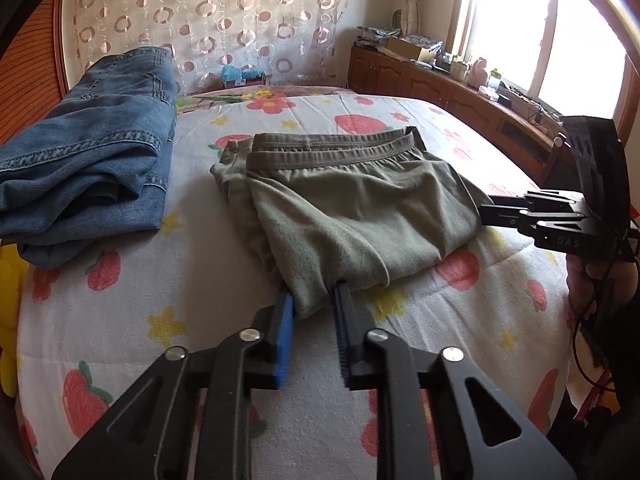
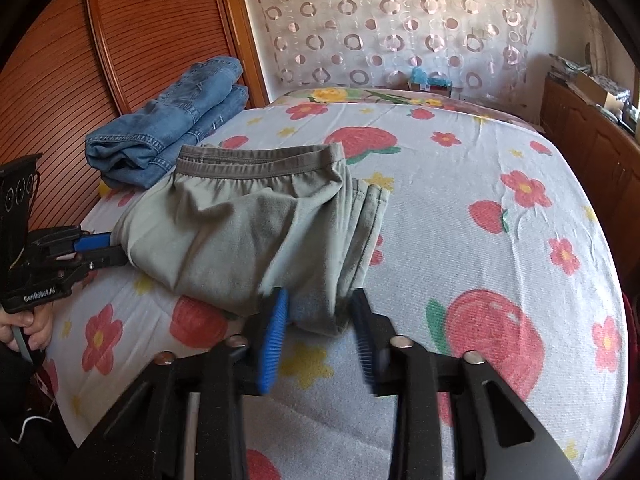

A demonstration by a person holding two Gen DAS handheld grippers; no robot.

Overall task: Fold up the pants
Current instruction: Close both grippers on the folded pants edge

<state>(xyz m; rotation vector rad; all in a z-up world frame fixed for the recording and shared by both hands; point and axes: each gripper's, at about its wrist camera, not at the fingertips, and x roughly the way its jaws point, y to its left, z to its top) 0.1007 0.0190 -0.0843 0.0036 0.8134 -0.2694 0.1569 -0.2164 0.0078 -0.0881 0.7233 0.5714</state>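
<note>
Olive pants [image 1: 352, 204] folded on bed [image 1: 224, 360]; left gripper [image 1: 314, 308], right gripper [image 2: 320, 312] clamp corners.

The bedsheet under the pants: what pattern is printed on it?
Bedsheet: white with red strawberries, red flowers, yellow stars. Clearest in the right wrist view.

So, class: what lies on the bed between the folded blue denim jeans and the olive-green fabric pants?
Only bare flower-and-strawberry printed bedsheet separates the folded blue denim jeans from the olive-green fabric pants, clearest in the left wrist view.
</note>
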